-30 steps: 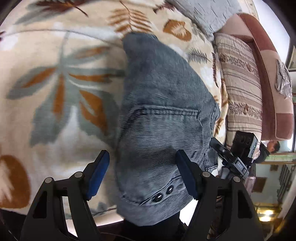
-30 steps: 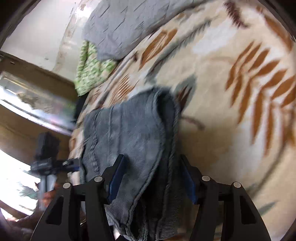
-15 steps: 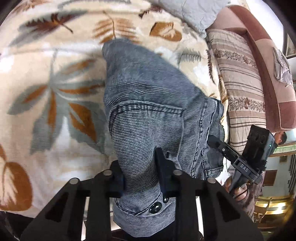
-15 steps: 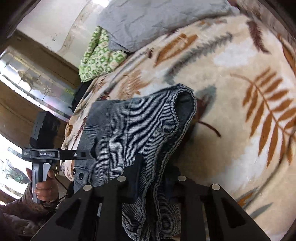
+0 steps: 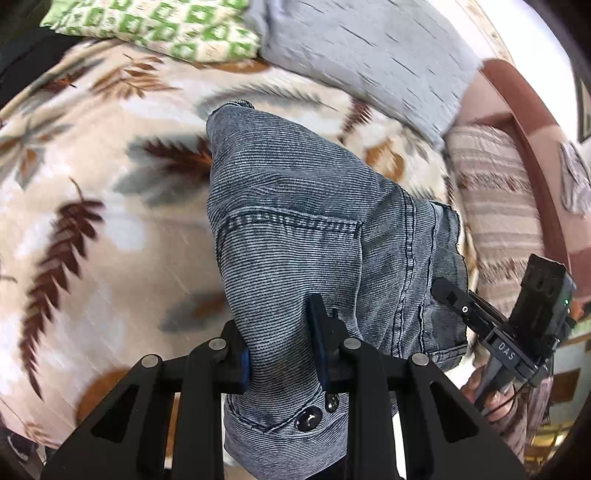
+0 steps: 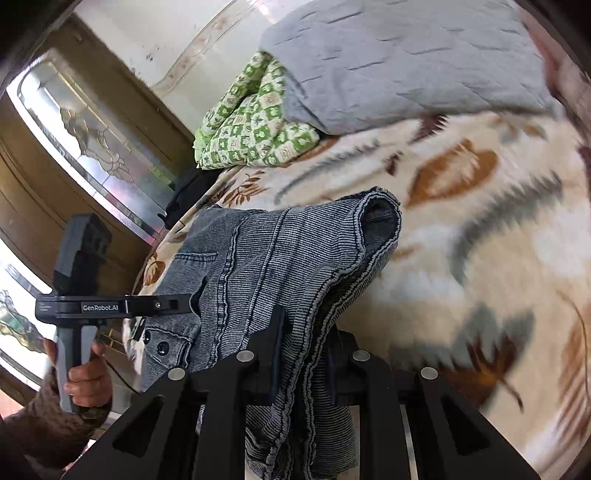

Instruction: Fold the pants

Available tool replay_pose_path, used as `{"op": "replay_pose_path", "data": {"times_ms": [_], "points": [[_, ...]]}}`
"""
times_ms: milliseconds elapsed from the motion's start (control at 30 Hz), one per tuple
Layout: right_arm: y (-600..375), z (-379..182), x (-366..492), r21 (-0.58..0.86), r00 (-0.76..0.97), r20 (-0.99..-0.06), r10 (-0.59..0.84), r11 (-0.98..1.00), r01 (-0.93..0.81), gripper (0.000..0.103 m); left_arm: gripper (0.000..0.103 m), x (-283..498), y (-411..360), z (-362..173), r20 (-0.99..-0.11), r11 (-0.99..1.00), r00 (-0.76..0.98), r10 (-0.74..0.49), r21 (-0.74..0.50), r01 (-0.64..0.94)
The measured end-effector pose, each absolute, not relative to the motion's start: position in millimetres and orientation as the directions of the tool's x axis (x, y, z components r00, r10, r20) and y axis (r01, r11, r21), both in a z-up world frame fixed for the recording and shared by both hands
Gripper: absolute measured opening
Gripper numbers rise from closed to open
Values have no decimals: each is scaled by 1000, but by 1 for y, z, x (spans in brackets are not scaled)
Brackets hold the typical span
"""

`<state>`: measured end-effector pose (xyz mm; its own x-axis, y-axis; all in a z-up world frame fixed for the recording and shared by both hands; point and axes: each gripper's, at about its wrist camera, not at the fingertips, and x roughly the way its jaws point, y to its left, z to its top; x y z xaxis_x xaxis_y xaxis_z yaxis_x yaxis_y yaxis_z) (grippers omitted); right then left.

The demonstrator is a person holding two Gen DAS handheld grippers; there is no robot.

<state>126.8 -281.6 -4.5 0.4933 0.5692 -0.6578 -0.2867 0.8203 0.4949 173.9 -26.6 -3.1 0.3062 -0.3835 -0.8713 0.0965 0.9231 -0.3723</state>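
Grey-blue striped denim pants [image 5: 295,221] lie folded on a leaf-patterned blanket [image 5: 92,221]. My left gripper [image 5: 280,339] is shut on the waistband end, near the dark buttons [image 5: 306,421], with cloth bunched between its blue pads. In the right wrist view the same pants [image 6: 280,258] hang lifted off the blanket [image 6: 480,258], and my right gripper [image 6: 306,347] is shut on their folded side edge. Each view shows the other gripper clamped on the fabric: the right one [image 5: 450,295] at the pants' right edge, the left one [image 6: 177,304] at the left, held by a hand [image 6: 85,376].
A grey quilted pillow [image 5: 369,55] and a green patterned cloth [image 5: 155,29] lie at the far end of the bed. A striped cushion [image 5: 495,206] and a brown sofa arm [image 5: 528,129] stand on the right. A wooden glass-panelled cabinet [image 6: 74,147] rises beyond the bed's left side.
Both grippers went from open around the pants to shut on them, then rose and tilted, lifting the near end of the pants off the blanket.
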Motion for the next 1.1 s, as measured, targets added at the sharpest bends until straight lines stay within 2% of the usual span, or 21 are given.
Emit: {"op": "replay_pose_path", "data": {"times_ms": [367,500,633,667,733,767,800,833,967,1100], "points": [[-238,-37,198,415,465,-718,518,855,-312,19,23,229,-4,-42,-906,949,288,-309,-314,32],[-234,-51,206,366,458,-748,481,874,-321,20,27,233,-7,-53,-914,958,289,-284,-284,45],[-240,-62,209,318,459,-774,437,894,-315,26,40,232,-9,-55,-919,967,299,-256,-244,77],[-242,-66,210,306,457,-782,424,900,-311,31,43,232,-9,-56,-920,968,301,-251,-239,78],[-249,-71,209,284,472,-787,398,912,-296,42,64,232,-7,-59,-922,976,319,-218,-206,72],[-253,-72,209,279,480,-786,389,916,-287,51,70,231,-5,-61,-923,981,334,-194,-182,66],[-259,-74,209,275,486,-788,379,922,-272,55,79,231,-2,-62,-922,984,343,-181,-171,60],[-264,-76,209,279,487,-789,375,925,-259,56,83,230,2,-63,-921,985,350,-173,-165,53],[-280,-68,203,302,498,-785,367,930,-211,57,84,225,18,-60,-916,982,359,-179,-186,16],[-281,-46,183,282,520,-786,335,942,-181,60,84,205,28,-44,-904,989,406,-132,-149,-10]]}}
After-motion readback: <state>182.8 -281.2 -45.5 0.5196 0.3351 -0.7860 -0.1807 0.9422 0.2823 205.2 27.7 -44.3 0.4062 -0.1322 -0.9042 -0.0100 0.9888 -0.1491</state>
